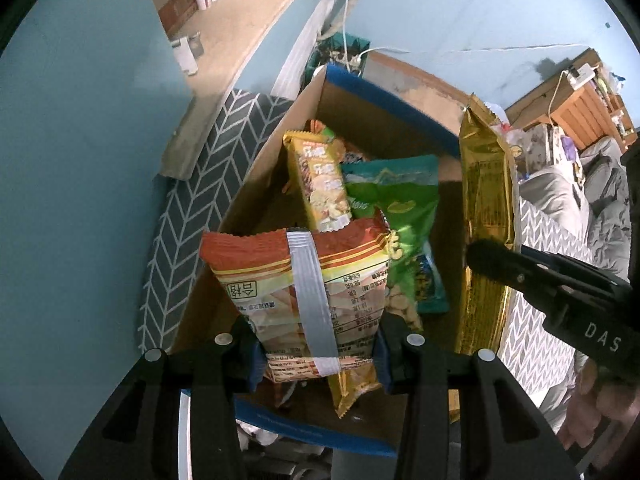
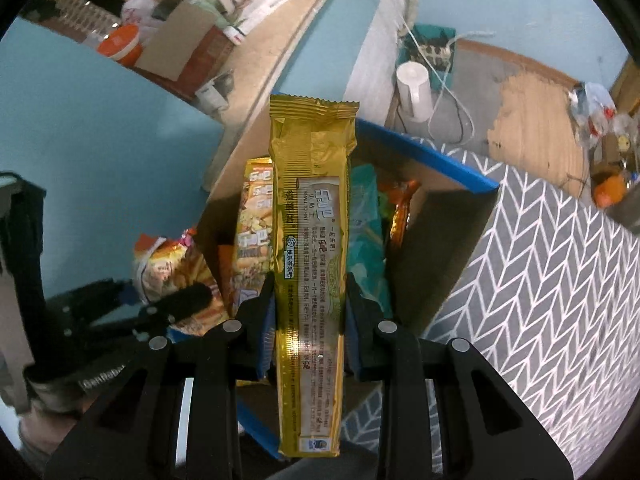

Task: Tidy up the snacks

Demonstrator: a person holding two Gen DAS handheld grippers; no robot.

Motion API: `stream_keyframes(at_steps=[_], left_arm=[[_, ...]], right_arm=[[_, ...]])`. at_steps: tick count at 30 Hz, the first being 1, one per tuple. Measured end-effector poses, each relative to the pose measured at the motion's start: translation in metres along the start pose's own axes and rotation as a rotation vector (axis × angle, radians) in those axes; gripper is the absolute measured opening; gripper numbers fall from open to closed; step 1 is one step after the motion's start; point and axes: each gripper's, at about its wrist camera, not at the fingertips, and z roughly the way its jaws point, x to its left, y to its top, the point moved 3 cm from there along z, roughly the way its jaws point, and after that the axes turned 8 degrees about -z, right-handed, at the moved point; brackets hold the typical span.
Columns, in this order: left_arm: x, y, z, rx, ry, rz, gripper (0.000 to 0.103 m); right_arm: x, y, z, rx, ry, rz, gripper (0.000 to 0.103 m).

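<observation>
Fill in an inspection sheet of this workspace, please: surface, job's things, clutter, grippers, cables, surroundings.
Surface: grey cloth with a white herringbone pattern.
Job's things: open box with blue edges, holding several snack packs, among them a green bag; an orange bag and a gold pack are held over it.
Clutter: white jug behind the box; boxes and an orange-lidded tub on a shelf.
Grippers: left gripper shut on the orange bag; right gripper shut on the gold pack.
Cables: white cable hanging by the jug.
Surroundings: light blue walls; a wooden shelf unit and grey bedding at the far side.
</observation>
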Motion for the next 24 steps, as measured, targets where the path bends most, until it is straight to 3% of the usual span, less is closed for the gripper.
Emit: stream_keyframes(at_steps=[2, 6, 10, 13, 21, 24], left_arm=[[0.001, 0.0, 0.003, 0.005, -0.002, -0.004, 0.045], [0.002, 0.0, 0.001, -0.002, 0.012, -0.008, 0.07], [-0.001, 0.0, -0.014, -0.049, 0.014, 0.017, 0.071], [-0.003, -0.002, -0.025, -0.071, 0.007, 0.021, 0.077], [-0.015, -0.009, -0.066, -0.15, -0.032, 0.04, 0.081], [-0.018, -0.012, -0.083, -0.183, -0.054, 0.036, 0.081]], right_arm=[[-0.002, 0.0, 0.004, 0.003, 0.008, 0.037, 0.033], [-0.004, 0.002, 0.002, 0.005, -0.02, 0.051, 0.035], [0.001, 0.001, -0.014, -0.019, -0.061, 0.007, 0.036], [0.006, -0.001, -0.028, -0.042, -0.105, -0.035, 0.05], [0.024, -0.007, -0.07, -0.115, -0.188, -0.129, 0.054], [0.033, -0.008, -0.089, -0.15, -0.229, -0.173, 0.06]])
